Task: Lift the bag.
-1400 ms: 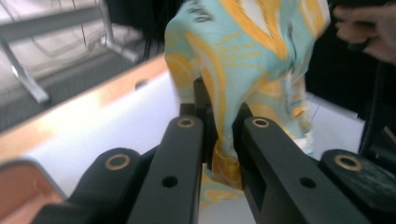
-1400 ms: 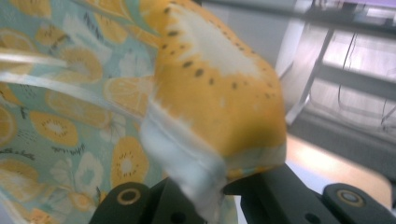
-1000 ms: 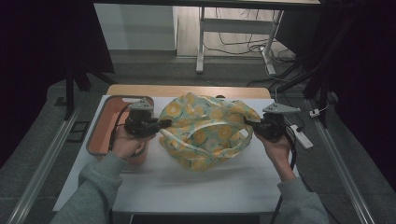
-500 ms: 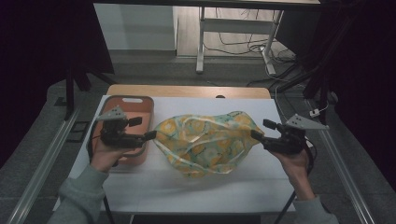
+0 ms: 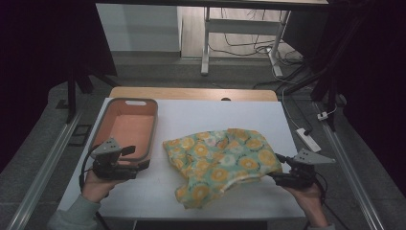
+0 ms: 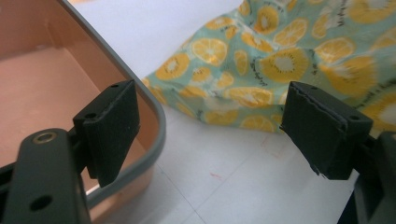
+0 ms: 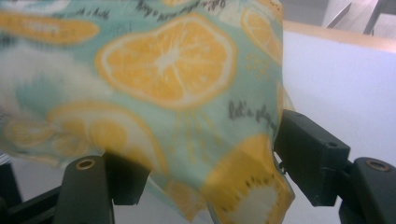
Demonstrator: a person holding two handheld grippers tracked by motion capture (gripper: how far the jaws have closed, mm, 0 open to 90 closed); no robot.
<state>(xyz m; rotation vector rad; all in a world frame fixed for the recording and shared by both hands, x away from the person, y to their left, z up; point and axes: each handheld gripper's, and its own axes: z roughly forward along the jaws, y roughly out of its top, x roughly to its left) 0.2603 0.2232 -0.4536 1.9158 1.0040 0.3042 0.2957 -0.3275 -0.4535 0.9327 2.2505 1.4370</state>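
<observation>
Leftmost on the white table top (image 5: pixel 143 191) sits the salmon-pink rectangular plastic bin with a grey rim (image 5: pixel 126 128), nothing inside it. The left gripper (image 5: pixel 140 166) hovers over the bin's near right corner; its jaws have just been opening and now stand wide, with nothing between them, and in the left gripper view the bin rim (image 6: pixel 154 135) passes under one pad. To the right, apart from the bin, lies the crumpled teal cloth printed with orange and kiwi slices (image 5: pixel 222 163), spread unevenly mid-table with its near edge bunched. At the cloth's right corner is the right gripper (image 5: pixel 274 178); its jaws have just been opening too. The right gripper view has the cloth corner (image 7: pixel 243 186) draped between the pads, but the pads look spread and not pressing, so I judge it released rather than gripped. Risks: that loose corner may catch on a pad and drag the cloth off its lay if the right hand withdraws sideways; the left jaw could clip the bin rim and shift the bin; a re-grasp on bunched folds could pinch several layers.
</observation>
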